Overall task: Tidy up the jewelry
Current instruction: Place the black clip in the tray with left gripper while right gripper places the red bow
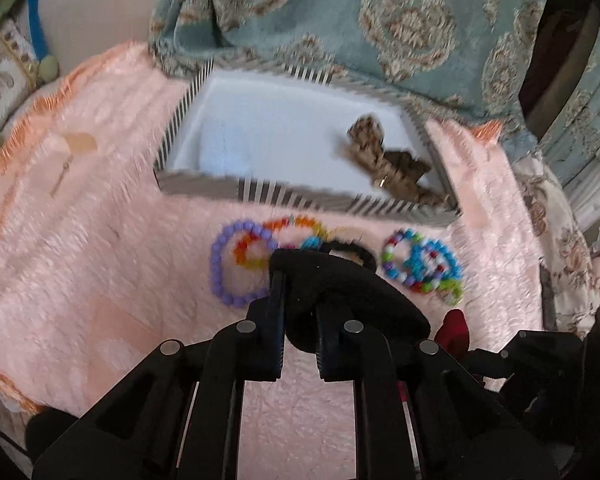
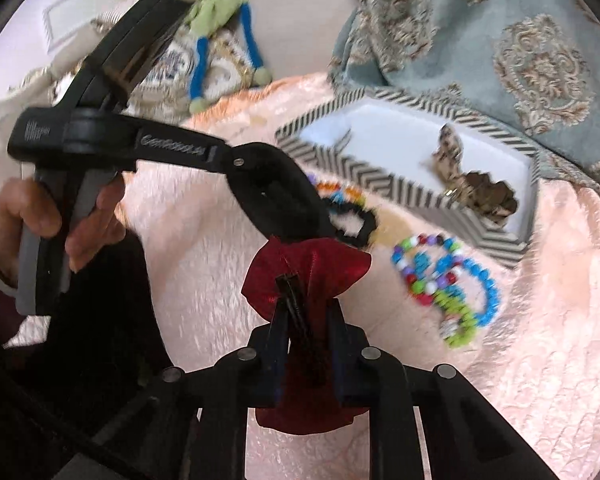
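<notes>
- purple bead bracelet (image 1: pixel 236 266) lies far left on the pink blanket (image 1: pixel 100 240), overlapping a rainbow bead bracelet (image 1: pixel 268 240).
- left hand-held gripper (image 1: pixel 300 296) is closed on a black scrunchie (image 1: pixel 352 280), just near the striped box (image 1: pixel 300 196).
- brown scrunchie (image 1: pixel 384 160) sits inside the box, at its right end.
- right hand-held gripper (image 2: pixel 304 312) is clamped shut on a red scrunchie (image 2: pixel 300 268).
- blue and mixed bead bracelets (image 2: pixel 448 280) lie right of it, near the box.
</notes>
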